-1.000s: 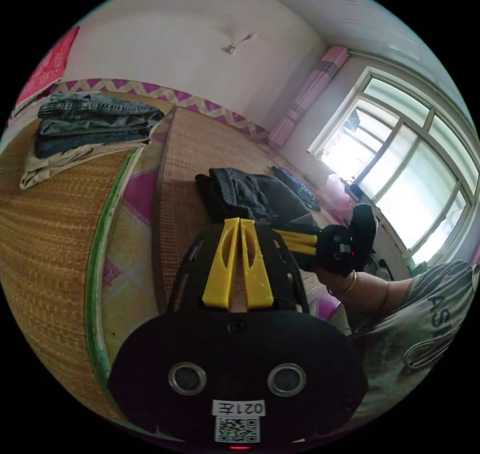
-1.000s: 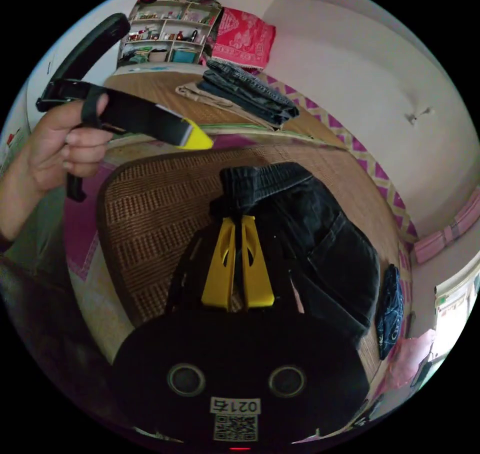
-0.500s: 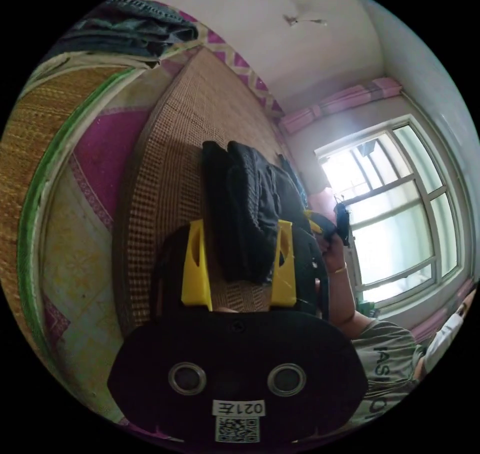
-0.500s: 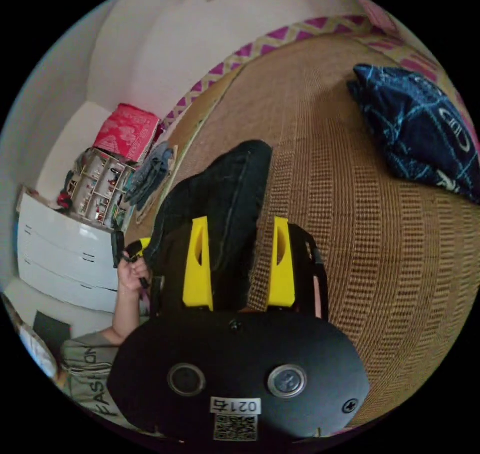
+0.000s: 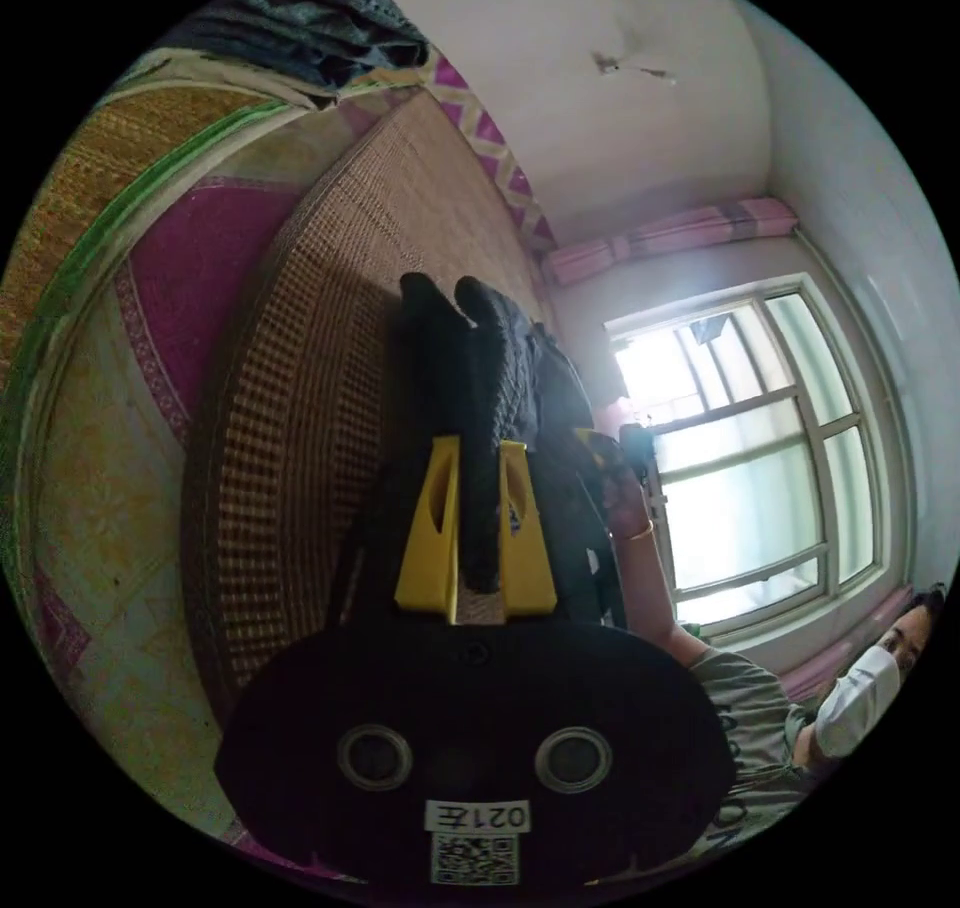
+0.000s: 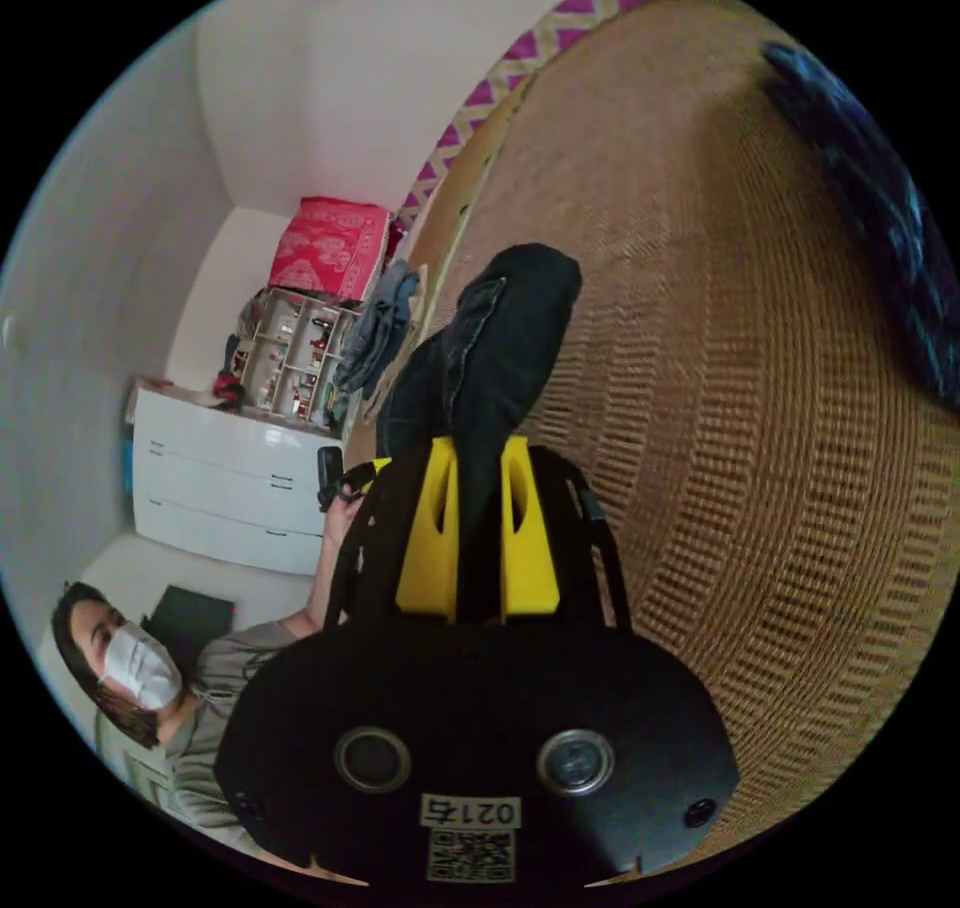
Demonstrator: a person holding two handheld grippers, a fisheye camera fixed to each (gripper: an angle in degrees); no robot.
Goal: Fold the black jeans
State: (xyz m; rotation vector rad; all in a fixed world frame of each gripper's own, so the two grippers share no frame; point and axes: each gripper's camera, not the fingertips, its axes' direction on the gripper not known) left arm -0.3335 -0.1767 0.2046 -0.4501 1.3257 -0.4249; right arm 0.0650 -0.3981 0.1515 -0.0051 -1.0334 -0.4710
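Note:
The black jeans lie folded in a thick bundle on a woven straw mat. In the left gripper view my left gripper has its yellow jaws shut on one edge of the bundle, with black denim squeezed between them. The right gripper view shows the same jeans from the opposite side, and my right gripper is shut on that edge too. Behind the jeans in the left gripper view is the person's hand holding the right gripper. The hand with the left gripper appears beyond the bundle in the right gripper view.
A stack of folded grey-blue jeans sits on another mat at the far end. A dark blue patterned garment lies on the mat to the right. A person in a mask stands by white drawers. A window is bright.
Both grippers were open around the edges of the jeans half a second ago and have since shut on them. A second ago both were shut and empty, away from the bundle.

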